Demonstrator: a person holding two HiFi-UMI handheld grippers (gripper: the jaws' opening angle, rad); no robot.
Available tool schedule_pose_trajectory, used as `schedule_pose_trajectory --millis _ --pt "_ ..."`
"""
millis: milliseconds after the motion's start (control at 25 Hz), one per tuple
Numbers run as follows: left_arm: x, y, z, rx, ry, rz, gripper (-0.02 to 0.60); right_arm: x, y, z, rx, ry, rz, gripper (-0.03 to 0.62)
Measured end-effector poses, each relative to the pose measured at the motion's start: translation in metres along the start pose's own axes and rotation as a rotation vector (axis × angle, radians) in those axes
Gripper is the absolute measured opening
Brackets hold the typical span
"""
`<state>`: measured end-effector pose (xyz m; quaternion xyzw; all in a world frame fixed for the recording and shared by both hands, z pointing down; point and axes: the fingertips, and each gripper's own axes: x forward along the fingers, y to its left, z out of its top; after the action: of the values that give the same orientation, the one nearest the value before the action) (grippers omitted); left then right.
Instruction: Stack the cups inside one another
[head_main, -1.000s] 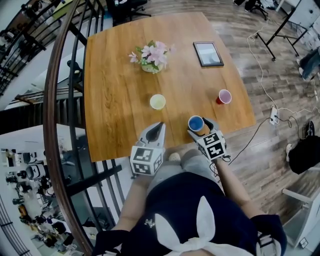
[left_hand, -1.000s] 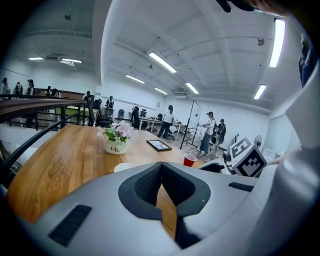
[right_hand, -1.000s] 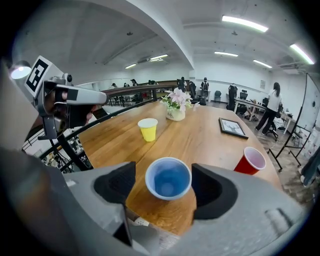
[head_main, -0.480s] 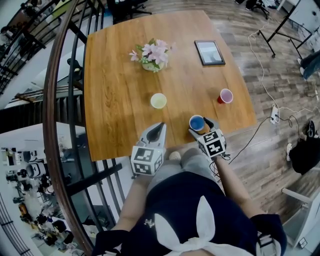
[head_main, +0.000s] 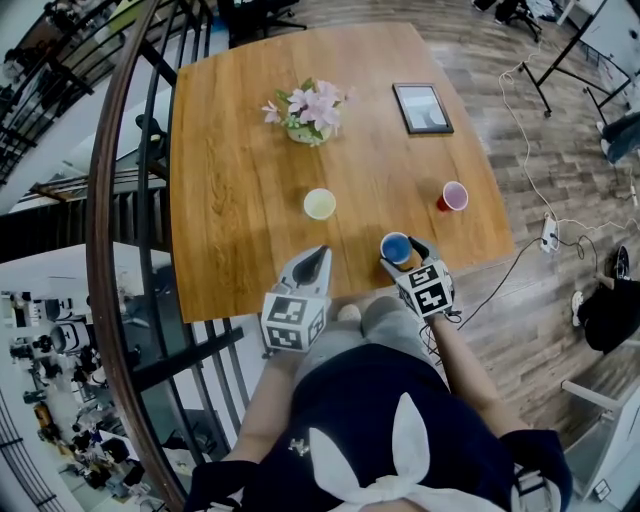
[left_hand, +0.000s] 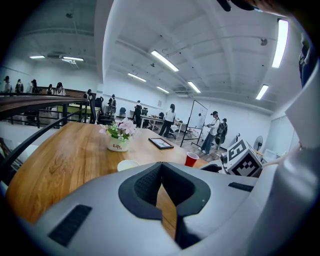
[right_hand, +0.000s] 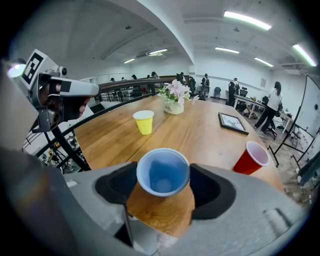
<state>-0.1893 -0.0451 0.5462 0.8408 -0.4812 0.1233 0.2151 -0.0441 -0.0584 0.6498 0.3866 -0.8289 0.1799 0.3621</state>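
Observation:
A blue cup (head_main: 395, 247) stands upright near the table's front edge, between the jaws of my right gripper (head_main: 398, 253). In the right gripper view the blue cup (right_hand: 163, 172) fills the gap. The jaws are closing, and its round rim sits just at the pads (right_hand: 120, 182) without being squeezed. A yellow cup (head_main: 319, 204) stands mid-table, and a red cup (head_main: 451, 195) stands toward the right edge. My left gripper (head_main: 319, 252) hovers at the front edge, left of the blue cup, shut and holding nothing. Its own view shows the yellow cup (left_hand: 127, 164) and the red cup (left_hand: 191, 159) ahead.
On the wooden table (head_main: 240, 180), a pot of pink flowers (head_main: 308, 110) stands at the back and a framed picture (head_main: 420, 107) lies at the back right. A dark railing (head_main: 110, 200) runs along the table's left side. Cables trail on the floor at right.
Both grippers and all three cups stay where they were. Only the head camera has shifted slightly.

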Motion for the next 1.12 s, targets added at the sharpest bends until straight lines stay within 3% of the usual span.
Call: schedule_pose_trajectory --millis 520,1120 --pt "0.008 -0.008 0.001 -0.003 -0.002 0.01 0.017 -0.014 -0.01 0.026 -0.033 -0.065 0.018 0.325" --pt "0.035 -0.025 0.034 -0.051 -0.037 0.106 0.017 -0.072 -0.036 0.129 -0.149 -0.257 0.126 0.325"
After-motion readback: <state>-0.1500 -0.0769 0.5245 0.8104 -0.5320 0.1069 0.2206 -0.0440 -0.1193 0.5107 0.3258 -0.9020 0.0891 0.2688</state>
